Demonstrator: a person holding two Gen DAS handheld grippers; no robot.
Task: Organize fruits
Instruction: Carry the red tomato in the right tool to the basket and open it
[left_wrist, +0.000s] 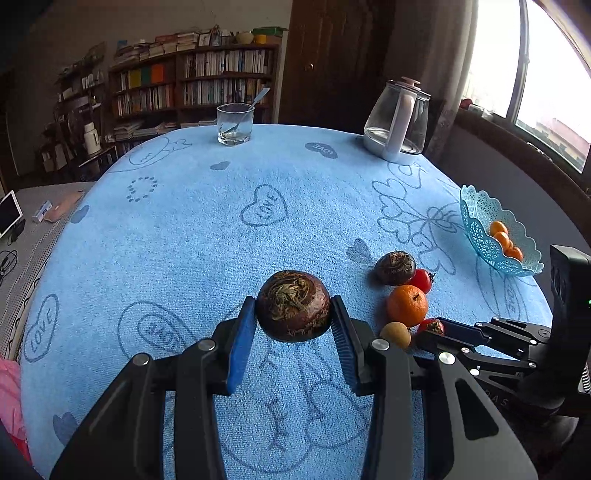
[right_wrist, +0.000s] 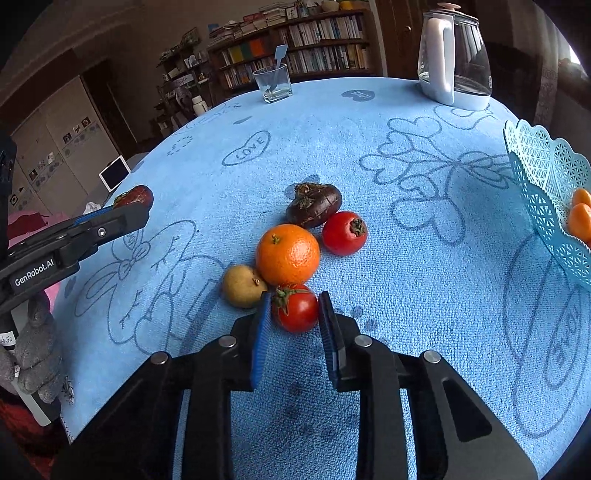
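i'm mid-sort here, both hands loaded; the step in hand is picking fruit off the cloth for the blue lace basket (left_wrist: 480, 218), which sits at the right edge with small orange fruits (left_wrist: 503, 240) already inside; next move, as i judge it, is to lift and carry each piece over that rim without nudging the cluster; the red one lies touching its neighbours, so a straight lift looks safest.

the table under a blue towel cloth (left_wrist: 184, 229) printed with love hearts fills both views; behind it a bookcase (left_wrist: 207, 81), a dark door and a bright window on the right; a glass kettle (left_wrist: 399, 118) and a tumbler (left_wrist: 235, 123) with a spoon stand at the far edge.

my left gripper (left_wrist: 293, 321) is clamped on a dark brown round fruit (left_wrist: 293, 310), pads pressing both sides; my right gripper (right_wrist: 295, 314) is closed on a small red fruit (right_wrist: 297, 310); just beyond it the orange (right_wrist: 288, 254), a tan fruit (right_wrist: 242, 286), a second red one (right_wrist: 343, 232) and another dark fruit (right_wrist: 314, 205), bunched together.
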